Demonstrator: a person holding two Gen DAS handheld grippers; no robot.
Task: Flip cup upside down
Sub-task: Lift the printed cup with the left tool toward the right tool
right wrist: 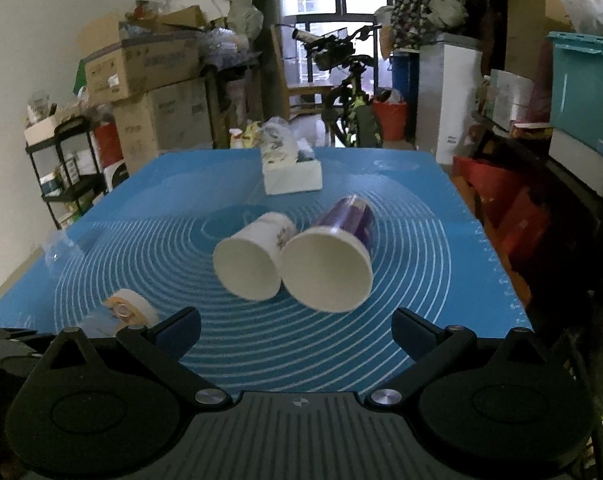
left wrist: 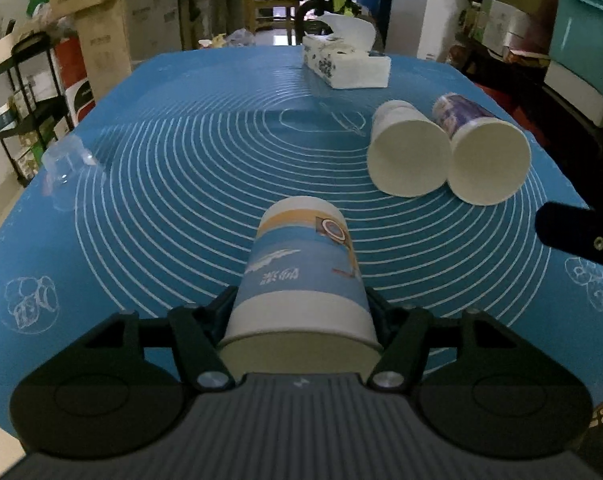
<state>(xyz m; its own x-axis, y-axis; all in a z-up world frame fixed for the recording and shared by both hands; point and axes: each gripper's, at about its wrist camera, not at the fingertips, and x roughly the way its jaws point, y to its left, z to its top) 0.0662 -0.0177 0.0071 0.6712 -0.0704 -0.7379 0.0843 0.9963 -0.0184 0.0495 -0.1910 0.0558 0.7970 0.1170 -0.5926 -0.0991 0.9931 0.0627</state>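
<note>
My left gripper (left wrist: 301, 312) is shut on a blue, white and orange paper cup (left wrist: 301, 276). The cup points away from me, base far and rim near, above the blue mat (left wrist: 161, 184). The same cup shows at the lower left of the right wrist view (right wrist: 125, 312). Two more paper cups lie on their sides with mouths toward me: a white one (left wrist: 407, 152) (right wrist: 253, 260) and a purple one (left wrist: 485, 156) (right wrist: 333, 264), touching each other. My right gripper (right wrist: 297, 332) is open and empty, just short of these two cups.
A tissue box (left wrist: 345, 62) (right wrist: 291, 172) sits at the far side of the mat. A clear plastic cup (left wrist: 63, 160) (right wrist: 59, 248) stands near the left edge. Shelves, cardboard boxes and a bicycle surround the table. The right gripper's finger (left wrist: 573, 232) shows at the right of the left wrist view.
</note>
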